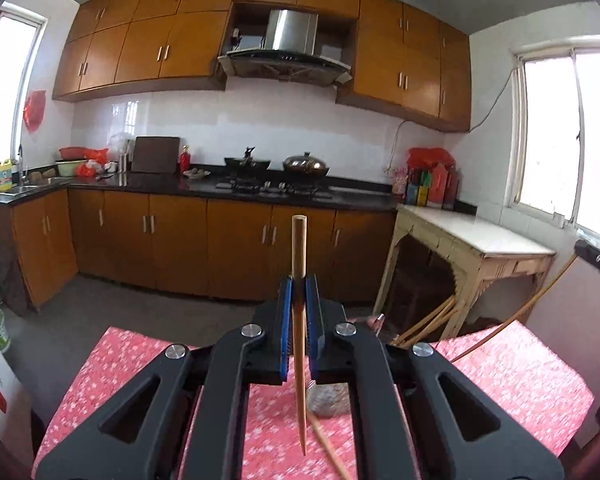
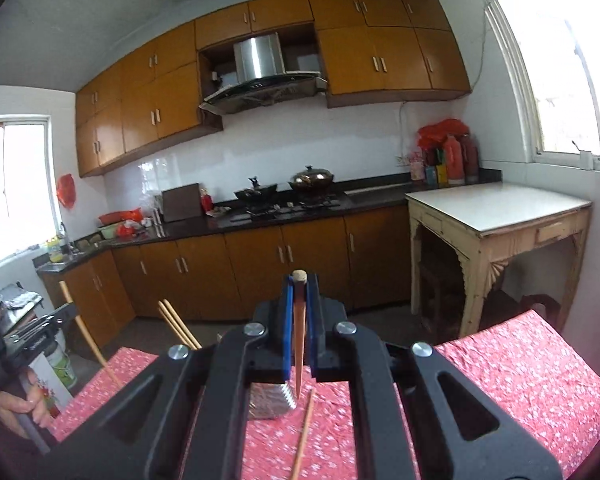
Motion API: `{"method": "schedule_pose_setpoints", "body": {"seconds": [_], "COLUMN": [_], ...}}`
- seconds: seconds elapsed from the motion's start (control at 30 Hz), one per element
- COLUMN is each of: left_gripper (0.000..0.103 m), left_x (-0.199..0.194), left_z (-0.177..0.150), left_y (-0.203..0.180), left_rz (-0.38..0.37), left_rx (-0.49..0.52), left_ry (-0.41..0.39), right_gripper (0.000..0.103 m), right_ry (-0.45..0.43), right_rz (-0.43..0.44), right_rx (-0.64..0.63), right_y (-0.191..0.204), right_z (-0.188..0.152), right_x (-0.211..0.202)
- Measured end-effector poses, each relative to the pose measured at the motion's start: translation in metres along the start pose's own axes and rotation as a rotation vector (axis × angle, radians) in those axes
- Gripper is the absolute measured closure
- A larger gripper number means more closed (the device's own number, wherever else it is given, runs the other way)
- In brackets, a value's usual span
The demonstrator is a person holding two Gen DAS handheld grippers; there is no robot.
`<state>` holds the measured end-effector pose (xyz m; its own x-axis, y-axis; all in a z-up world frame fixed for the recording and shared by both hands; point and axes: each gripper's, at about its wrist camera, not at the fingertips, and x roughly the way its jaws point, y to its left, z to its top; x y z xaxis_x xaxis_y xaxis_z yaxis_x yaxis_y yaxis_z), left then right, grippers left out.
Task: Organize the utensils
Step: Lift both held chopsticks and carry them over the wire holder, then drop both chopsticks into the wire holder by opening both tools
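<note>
Smooth wooden chopstick [image 1: 299, 280], matt black plastic tongs [image 1: 299, 280] — floral cloth tablecloth [image 1: 520, 376], glossy countertop [image 1: 204, 186]

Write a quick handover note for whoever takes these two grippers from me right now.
Left gripper: shut on a chopstick, upright, clear of the table.
Right gripper: shut on another chopstick, also lifted.
On the red floral tablecloth: one loose chopstick beside the metal utensil holder; a few chopsticks already stand in it.
Left: put both held chopsticks in the holder, then the loose one.
</note>
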<state>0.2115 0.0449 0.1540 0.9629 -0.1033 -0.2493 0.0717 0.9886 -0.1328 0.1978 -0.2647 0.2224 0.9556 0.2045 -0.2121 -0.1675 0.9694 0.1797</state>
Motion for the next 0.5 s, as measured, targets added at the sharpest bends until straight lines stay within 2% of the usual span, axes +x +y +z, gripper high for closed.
{"method": "schedule_pose_setpoints", "body": {"seconds": [0.17,0.23,0.37,0.5], "left_gripper": [0.096,0.096,0.096,0.096], "left_x": [0.018,0.030,0.056,0.086], "left_z": [0.034,0.043,0.047,0.036], "left_y": [-0.024,-0.035,-0.047,-0.055], "left_rz": [-0.014,0.005,0.025,0.033], "left_rx": [-0.045,-0.044,-0.033,-0.020], "left_ry": [-0.066,-0.093,-0.103,-0.072], "right_gripper": [0.096,0.096,0.096,0.096], "right_ry": [-0.010,-0.002,0.037,0.095], "right_rz": [0.040,0.052,0.054,0.071], "right_rx": [-0.021,-0.031,-0.056,-0.055], "right_y": [0.026,0.036,0.052,0.058], "right_z": [0.021,0.026,0.028,0.019], "right_x": [0.025,0.041,0.077,0.111]}}
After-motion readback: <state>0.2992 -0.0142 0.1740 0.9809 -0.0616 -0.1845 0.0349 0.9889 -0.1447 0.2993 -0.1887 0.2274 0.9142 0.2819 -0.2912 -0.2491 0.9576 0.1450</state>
